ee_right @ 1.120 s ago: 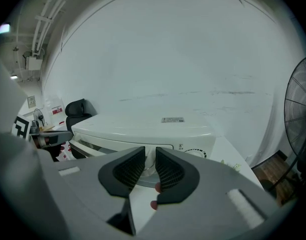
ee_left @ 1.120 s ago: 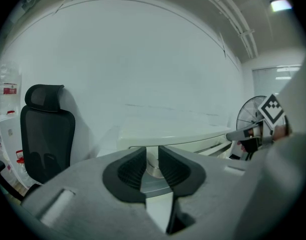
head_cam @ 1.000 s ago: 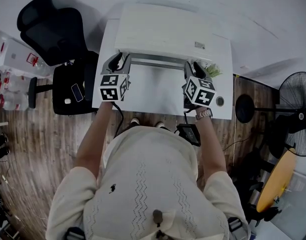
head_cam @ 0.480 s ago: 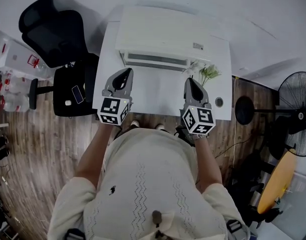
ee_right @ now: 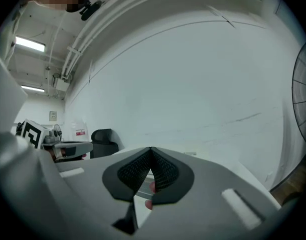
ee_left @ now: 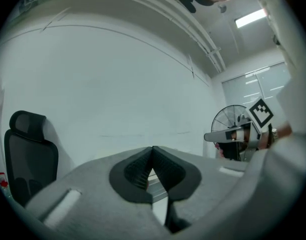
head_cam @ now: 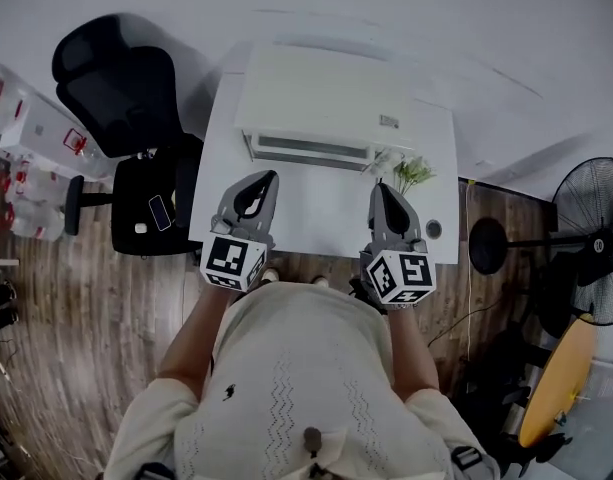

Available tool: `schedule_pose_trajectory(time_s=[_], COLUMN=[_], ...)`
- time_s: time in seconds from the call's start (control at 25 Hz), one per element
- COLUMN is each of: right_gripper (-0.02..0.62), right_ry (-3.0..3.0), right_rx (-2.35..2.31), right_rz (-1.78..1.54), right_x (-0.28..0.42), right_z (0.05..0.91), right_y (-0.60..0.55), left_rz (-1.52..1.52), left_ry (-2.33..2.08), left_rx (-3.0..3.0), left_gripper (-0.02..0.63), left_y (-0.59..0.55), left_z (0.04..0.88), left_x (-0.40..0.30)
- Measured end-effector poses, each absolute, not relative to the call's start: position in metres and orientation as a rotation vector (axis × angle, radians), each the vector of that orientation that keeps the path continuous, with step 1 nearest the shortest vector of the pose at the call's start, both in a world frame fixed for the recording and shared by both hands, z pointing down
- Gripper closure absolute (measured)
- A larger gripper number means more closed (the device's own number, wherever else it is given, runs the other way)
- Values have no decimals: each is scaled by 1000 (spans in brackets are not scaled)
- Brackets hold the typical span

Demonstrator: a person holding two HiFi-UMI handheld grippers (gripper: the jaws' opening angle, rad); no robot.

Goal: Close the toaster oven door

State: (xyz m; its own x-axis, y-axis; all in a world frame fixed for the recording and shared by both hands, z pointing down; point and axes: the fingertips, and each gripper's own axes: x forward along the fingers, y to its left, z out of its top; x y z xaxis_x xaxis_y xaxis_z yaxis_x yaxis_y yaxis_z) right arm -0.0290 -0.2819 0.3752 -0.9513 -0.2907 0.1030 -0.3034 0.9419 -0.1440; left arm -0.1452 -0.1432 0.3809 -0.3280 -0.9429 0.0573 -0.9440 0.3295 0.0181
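Note:
The white toaster oven [head_cam: 321,98] stands at the back of the white table [head_cam: 316,213], its door [head_cam: 308,150] up against its front. Both grippers hover over the table's near half, well short of the oven and pointing toward it. My left gripper [head_cam: 269,179] is shut with nothing in it; in the left gripper view its pads [ee_left: 153,154] meet at the tips. My right gripper [head_cam: 377,190] is likewise shut and empty, the dark pads [ee_right: 151,153] touching in the right gripper view. Neither gripper touches the oven.
A small green plant [head_cam: 414,173] sits on the table right of the oven, and a round grommet [head_cam: 434,229] lies near the right edge. A black office chair [head_cam: 111,78] stands to the left, a standing fan [head_cam: 596,238] to the right.
Both grippers have pulled back from the oven's front toward the person and risen. The door, which they flanked a second ago, now stands closed.

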Motion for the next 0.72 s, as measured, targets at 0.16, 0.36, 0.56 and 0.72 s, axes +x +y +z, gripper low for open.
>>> schedule_pose_trajectory(time_s=[0.16,0.36,0.56,0.72], right_gripper=[587,587,587,587], right_ry=[-3097,-3195,-3240,-3243], right_rx=[433,403,368,359], right_rz=[205,126,78,70], right_x=[-27,-22,-15,-7], right_z=[331,272,243,240], right_y=[-282,-276,-267,-263], left_rz=[-25,-71,-94,-89], left_ry=[-2573,-2637,-2659,-2660], left_rx=[1793,1829,1852,1876], left_gripper=[604,604,604,604], left_y=[-142,-139,-135,-134], left_z=[346,301,276,269], left_x=[-144,-139,-134,-125])
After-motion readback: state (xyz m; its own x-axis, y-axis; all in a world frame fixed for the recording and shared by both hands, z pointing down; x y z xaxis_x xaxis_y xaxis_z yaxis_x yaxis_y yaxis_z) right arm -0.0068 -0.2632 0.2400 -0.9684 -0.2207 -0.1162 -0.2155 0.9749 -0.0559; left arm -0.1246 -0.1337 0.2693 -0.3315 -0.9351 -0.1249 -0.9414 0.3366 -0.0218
